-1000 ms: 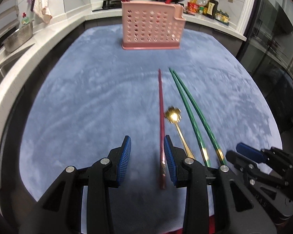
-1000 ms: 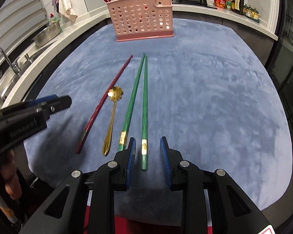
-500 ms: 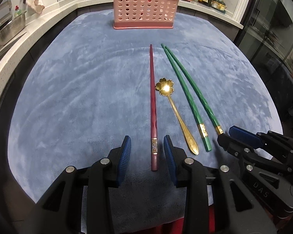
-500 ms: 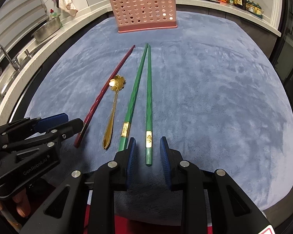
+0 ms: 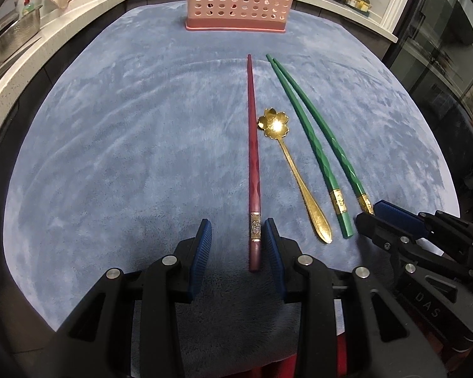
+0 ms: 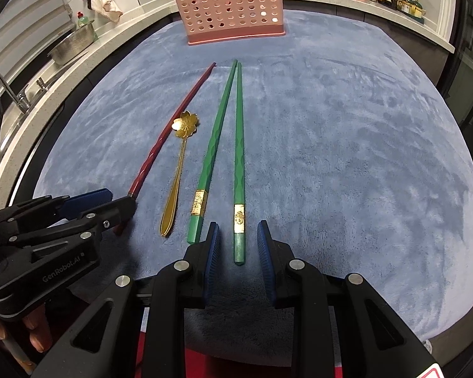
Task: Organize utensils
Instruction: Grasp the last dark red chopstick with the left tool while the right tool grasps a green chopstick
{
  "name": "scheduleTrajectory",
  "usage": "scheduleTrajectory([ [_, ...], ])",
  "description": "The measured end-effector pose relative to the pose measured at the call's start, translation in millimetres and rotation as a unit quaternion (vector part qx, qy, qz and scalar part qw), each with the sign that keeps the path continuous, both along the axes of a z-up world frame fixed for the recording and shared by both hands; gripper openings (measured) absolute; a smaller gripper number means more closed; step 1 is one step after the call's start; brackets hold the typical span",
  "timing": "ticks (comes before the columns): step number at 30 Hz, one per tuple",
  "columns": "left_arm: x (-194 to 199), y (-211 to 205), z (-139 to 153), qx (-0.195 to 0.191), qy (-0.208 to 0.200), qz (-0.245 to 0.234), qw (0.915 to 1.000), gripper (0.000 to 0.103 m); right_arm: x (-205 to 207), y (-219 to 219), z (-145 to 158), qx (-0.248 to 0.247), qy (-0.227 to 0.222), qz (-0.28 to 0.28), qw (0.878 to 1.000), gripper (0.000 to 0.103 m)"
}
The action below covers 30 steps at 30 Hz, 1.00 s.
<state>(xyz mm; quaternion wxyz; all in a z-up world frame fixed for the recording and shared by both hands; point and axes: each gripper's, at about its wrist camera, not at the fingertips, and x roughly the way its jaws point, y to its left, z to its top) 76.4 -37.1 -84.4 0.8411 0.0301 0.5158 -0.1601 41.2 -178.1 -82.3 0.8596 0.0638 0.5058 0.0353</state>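
Four utensils [image 5: 254, 157] lie mid-mat [image 5: 126, 157]; broad bare cloth flanks both sides.

I hold both grippers tilted steeply down, side by side. My left gripper [image 5: 238, 245] has its fingers [image 5: 201, 245] parted; my right gripper [image 6: 238, 245] likewise, a little narrower. Neither pair is pressing on anything.

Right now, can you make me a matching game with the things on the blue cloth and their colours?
Things:
1. spoon
2. single chopstick
3. pair of chopsticks
4. utensil holder

Colours:
A. pink
B. green
C. gold
D. dark red

Pairs: 1-C, 2-D, 3-B, 4-A
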Motion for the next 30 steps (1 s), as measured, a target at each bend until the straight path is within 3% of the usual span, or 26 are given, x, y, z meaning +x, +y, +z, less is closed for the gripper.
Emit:
scheduleTrajectory([
  [14,-0.1,0.5,-1.7,0.0,-0.002,-0.003,1.0,0.031,0.7,-0.3,-1.2,0.0,0.0,-0.001,1.0,0.024],
  [24,-3.6,-2.0,-0.7,-0.009,-0.001,-0.016,0.9998,0.008,1.2,-1.0,-2.2,-0.003,-0.001,-0.004,1.0,0.018],
  [30,-4.1,-3.2,-0.1,-0.011,0.0,-0.017,0.9998,0.007,1.5,-2.1,-2.4,-0.003,-0.001,-0.005,1.0,0.012],
])
